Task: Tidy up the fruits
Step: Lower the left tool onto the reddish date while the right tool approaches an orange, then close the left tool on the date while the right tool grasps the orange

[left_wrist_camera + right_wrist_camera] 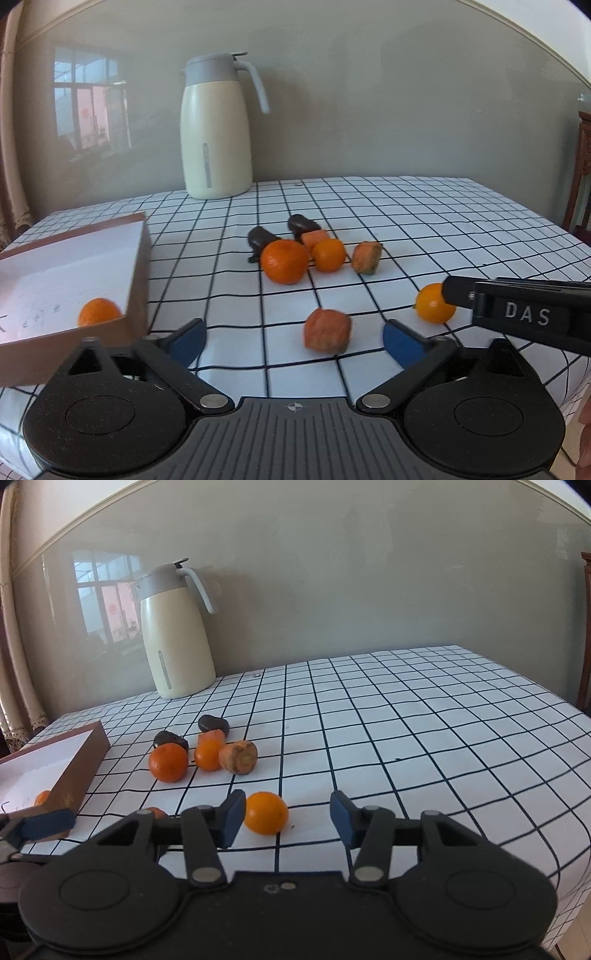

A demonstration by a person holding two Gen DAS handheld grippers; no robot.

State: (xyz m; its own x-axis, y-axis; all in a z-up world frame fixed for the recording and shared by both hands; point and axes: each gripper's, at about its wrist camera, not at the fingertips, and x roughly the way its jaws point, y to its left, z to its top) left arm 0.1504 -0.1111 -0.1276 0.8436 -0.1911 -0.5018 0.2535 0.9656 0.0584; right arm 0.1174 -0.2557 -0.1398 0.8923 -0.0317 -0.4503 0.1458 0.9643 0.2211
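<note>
Cream thermos jug (pixel 216 129) against wall

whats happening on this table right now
A person is sorting fruit into a box; one orange already lies inside. The right gripper brackets a loose orange, its left pad at the fruit, not clamped. The left gripper hangs open near a carrot chunk. More pieces wait mid-table.

A glossy grey-beige wall (pixel 369 92) mirrors a bright window (pixel 90 101) at left. The counter (pixel 424 221) wears a white, black-gridded cloth. Dark wooden furniture (pixel 581 173) stands at right.
</note>
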